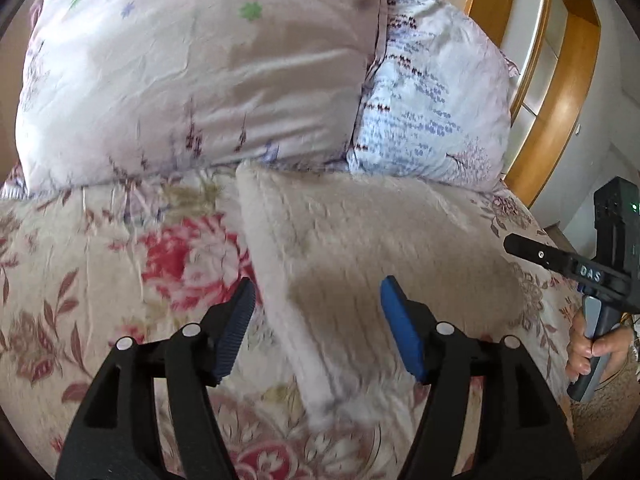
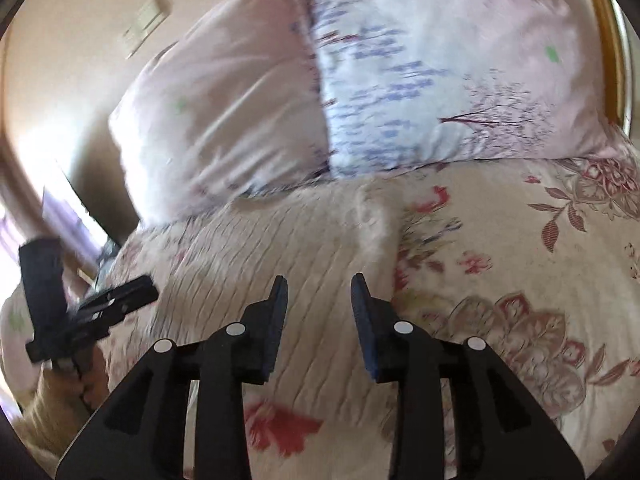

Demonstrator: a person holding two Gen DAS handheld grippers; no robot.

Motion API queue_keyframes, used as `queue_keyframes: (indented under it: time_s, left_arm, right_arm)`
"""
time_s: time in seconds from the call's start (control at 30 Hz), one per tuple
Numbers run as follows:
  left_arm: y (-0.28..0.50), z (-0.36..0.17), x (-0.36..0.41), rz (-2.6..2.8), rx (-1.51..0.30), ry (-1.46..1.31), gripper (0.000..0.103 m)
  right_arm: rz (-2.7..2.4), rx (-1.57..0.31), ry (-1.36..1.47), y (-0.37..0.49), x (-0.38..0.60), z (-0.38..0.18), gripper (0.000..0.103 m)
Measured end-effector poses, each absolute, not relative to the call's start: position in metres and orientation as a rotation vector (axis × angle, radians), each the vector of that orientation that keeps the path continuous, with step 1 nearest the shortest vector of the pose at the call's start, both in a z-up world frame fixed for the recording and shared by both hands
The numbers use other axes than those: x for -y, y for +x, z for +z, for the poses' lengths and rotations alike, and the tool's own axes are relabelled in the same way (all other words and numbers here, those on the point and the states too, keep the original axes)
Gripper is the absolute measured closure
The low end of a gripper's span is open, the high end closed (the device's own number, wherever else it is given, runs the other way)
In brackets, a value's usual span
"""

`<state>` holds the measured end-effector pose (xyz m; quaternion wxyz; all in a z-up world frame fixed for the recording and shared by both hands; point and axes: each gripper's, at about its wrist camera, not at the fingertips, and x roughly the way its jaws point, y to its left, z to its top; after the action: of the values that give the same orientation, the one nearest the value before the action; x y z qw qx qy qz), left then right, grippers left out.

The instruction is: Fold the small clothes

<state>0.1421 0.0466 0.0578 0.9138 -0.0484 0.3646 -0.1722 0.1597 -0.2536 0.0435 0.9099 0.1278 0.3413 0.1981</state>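
Observation:
A cream, fuzzy ribbed knit garment [image 1: 360, 248] lies flat on the floral bedsheet [image 1: 80, 264], just below the pillows. In the left wrist view my left gripper [image 1: 318, 286] hovers over the garment's near left part. Its blue pads stand wide apart and hold nothing. In the right wrist view the same garment [image 2: 280, 248] fills the middle, with a bunched ridge [image 2: 374, 220] along its right edge. Above it my right gripper [image 2: 319, 280] is open, with a narrower gap and nothing between the pads. Each view catches the other gripper at its edge: the right gripper [image 1: 560, 260] and the left gripper [image 2: 100, 304].
Two pillows lean at the head of the bed, a pale pink one [image 1: 200, 80] and a blue-patterned one [image 1: 432, 112]. A curved wooden headboard [image 1: 552, 100] rises at the right. A person's hand [image 1: 592, 352] grips the right gripper's handle. Floral sheet spreads around the garment.

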Motion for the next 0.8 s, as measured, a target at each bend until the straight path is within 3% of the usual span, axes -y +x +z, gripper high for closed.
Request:
queue_keyframes:
  time_s: [0.17,0.5,0.57,0.6,0.63,0.67,0.73,0.8]
  left_arm:
    - [0.147,0.032,-0.041,-0.315,-0.842,-0.057,0.036]
    - [0.147,0.017,-0.048,-0.309,-0.857,-0.114,0.029]
    - [0.135,0.024,-0.051,-0.319,-0.813,-0.103,0.028]
    - [0.130,0.027,-0.051,-0.319,-0.796,-0.091,0.023]
    - [0.122,0.030,-0.053,-0.312,-0.773,-0.077,0.021]
    - [0.115,0.033,-0.054,-0.305,-0.753,-0.067,0.019]
    - [0.104,0.036,-0.055,-0.291,-0.738,-0.059,0.010]
    - [0.096,0.038,-0.055,-0.270,-0.723,-0.063,0.002]
  right_arm:
    - [0.348,-0.828,0.123,0.168,0.227,0.019,0.068]
    - [0.297,-0.814,0.103,0.164,0.223,0.019,0.059]
    - [0.292,-0.772,0.178,0.155,0.234,0.029,0.047]
    - [0.279,-0.743,0.194,0.150,0.239,0.034,0.031]
    - [0.250,-0.692,0.192,0.140,0.245,0.041,0.022]
    - [0.230,-0.666,0.178,0.135,0.246,0.044,0.020]
    - [0.174,-0.622,0.127,0.122,0.246,0.050,0.003]
    - [0.099,-0.577,0.065,0.108,0.242,0.053,0.001]
